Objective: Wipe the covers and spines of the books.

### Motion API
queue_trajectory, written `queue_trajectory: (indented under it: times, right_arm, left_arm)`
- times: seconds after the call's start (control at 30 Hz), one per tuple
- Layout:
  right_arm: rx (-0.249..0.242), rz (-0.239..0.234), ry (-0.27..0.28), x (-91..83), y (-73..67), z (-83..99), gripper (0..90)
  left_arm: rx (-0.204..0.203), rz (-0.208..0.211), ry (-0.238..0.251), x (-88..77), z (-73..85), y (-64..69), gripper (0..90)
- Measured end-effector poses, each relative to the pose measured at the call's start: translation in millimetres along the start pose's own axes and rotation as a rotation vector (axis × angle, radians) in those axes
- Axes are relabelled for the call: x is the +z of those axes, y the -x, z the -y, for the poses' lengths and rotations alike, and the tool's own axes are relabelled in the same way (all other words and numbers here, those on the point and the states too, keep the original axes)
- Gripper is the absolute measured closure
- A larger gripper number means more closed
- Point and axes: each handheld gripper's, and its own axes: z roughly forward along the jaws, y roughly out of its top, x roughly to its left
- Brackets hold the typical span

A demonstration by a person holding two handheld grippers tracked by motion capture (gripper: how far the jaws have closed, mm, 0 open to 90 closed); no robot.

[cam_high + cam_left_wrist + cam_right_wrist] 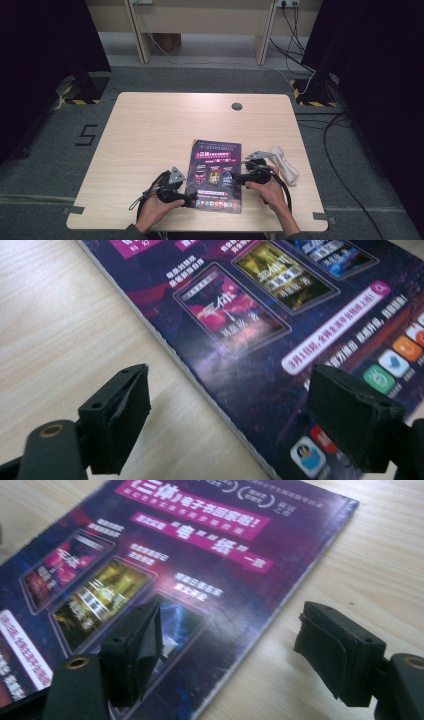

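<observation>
I judge the magazine thin, light, floppy and glossy, so slippery; I take it by its side edges. Left gripper and right gripper both stand open, straddling opposite edges, gripping nothing.

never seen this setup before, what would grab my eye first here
The dark purple magazine with bright pink banners lies flat near the front edge of the pale wooden table. The left gripper and right gripper flank it with open jaws, each straddling one side edge of the cover without pinching it. A crumpled white cloth lies just right of the right hand.
</observation>
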Motion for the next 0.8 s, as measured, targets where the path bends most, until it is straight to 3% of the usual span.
queue_trajectory:
  times: [0.23, 0.4, 0.53, 0.8]
  right_arm:
    - [0.027, -0.013, -0.011, 8.9, -5.9, 3.0, 24.3]
    - [0.019, -0.036, 0.005, 11.8, -9.1, 3.1, 21.1]
    - [0.014, -0.02, 0.007, 13.0, -12.6, 3.5, 19.6]
    - [-0.011, 0.0, -0.003, 11.9, -18.7, 6.0, 20.6]
  left_arm:
    - [0.006, 0.011, -0.01, 7.0, -3.4, 0.0, 17.4]
    - [0.005, 0.019, -0.012, 9.9, -4.7, 1.7, 17.6]
    - [0.001, 0.046, -0.011, 11.1, -5.2, 3.4, 20.2]
    - [0.02, 0.042, -0.021, 9.2, -4.6, 8.2, 19.8]
